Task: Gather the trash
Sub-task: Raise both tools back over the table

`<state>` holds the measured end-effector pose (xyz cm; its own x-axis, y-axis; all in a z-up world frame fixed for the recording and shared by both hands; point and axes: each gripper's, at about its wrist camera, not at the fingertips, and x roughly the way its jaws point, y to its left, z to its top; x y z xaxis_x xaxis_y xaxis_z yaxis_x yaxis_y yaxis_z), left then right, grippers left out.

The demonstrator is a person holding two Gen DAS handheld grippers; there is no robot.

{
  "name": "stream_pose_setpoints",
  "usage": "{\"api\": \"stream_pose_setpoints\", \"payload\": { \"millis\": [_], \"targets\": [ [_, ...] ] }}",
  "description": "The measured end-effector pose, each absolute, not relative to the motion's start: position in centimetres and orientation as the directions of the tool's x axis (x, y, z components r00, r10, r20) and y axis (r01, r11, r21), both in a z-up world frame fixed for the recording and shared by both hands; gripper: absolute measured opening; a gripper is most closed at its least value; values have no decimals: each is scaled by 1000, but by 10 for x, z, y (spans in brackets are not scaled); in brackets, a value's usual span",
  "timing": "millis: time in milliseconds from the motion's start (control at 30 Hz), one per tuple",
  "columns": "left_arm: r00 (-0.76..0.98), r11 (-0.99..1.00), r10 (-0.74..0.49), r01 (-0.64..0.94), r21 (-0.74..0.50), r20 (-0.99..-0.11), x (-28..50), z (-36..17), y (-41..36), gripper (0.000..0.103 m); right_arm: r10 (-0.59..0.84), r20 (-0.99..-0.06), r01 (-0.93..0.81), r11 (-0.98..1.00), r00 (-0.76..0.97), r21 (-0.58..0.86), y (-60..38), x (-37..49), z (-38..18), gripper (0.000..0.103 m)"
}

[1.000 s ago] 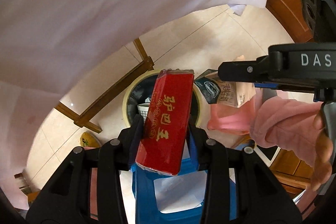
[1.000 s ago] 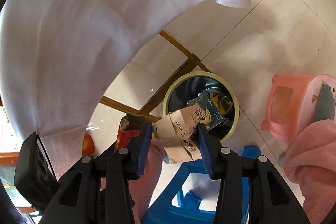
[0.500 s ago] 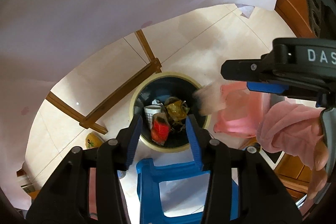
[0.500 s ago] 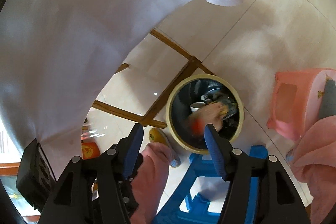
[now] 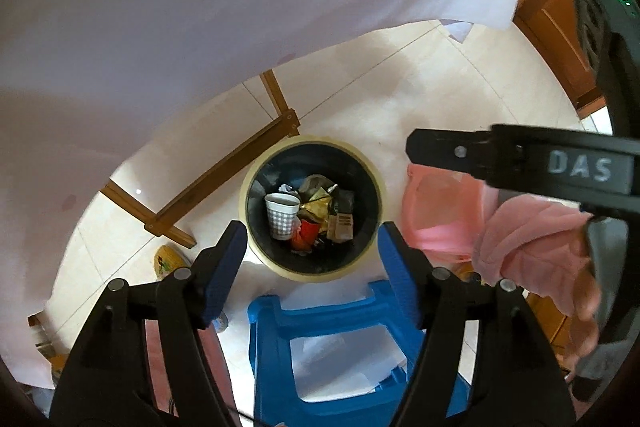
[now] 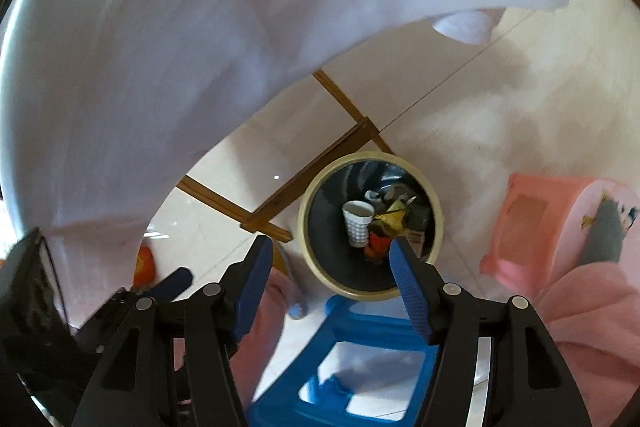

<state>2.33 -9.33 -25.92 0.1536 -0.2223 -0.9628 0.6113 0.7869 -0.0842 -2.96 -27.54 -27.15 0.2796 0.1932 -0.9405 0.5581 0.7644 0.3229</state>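
Note:
A round dark bin with a cream rim [image 5: 256, 183] stands on the tiled floor below both grippers; it also shows in the right wrist view [image 6: 312, 195]. Inside lie a checked paper cup [image 5: 282, 215], a red box [image 5: 306, 233], a brown carton [image 5: 342, 227] and crumpled wrappers [image 5: 316, 201]. My left gripper [image 5: 312, 239] is open and empty, high above the bin. My right gripper [image 6: 330, 253] is open and empty, above the bin's near left rim. The cup [image 6: 358, 223] also shows there.
A white tablecloth [image 5: 240, 7] hangs over the upper left. A blue plastic stool [image 5: 320, 347] stands just below the grippers, a pink stool [image 5: 440, 211] to the right of the bin. Wooden table legs [image 5: 224, 167] run left of the bin. A wooden cabinet [image 5: 560, 39] is far right.
Both grippers opened: the red box dropped from the left one and the brown carton from the right one, and both now lie in the bin. The jaws stand wider than before.

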Motion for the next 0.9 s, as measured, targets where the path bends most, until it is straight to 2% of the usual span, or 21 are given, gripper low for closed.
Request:
{"api": "stream_pose_setpoints", "payload": {
  "millis": [233,500,667,900],
  "targets": [
    [180,774,-222,630,-61,-958,9,-232,-84,65,163,-942,520,800,292,300,-265,-35,-257,62],
    [244,757,-272,651,-51,-931,0,-167,-54,65,138,-940,428,863,311,269,-239,-36,-232,62],
    [296,759,-261,651,-6,-919,-1,-139,-41,65,121,-919,354,898,375,262,-214,-35,-194,62],
    [358,814,-271,580,-14,-894,21,-95,-10,65,106,-870,260,931,481,257,-188,-30,-127,62]
  ]
}}
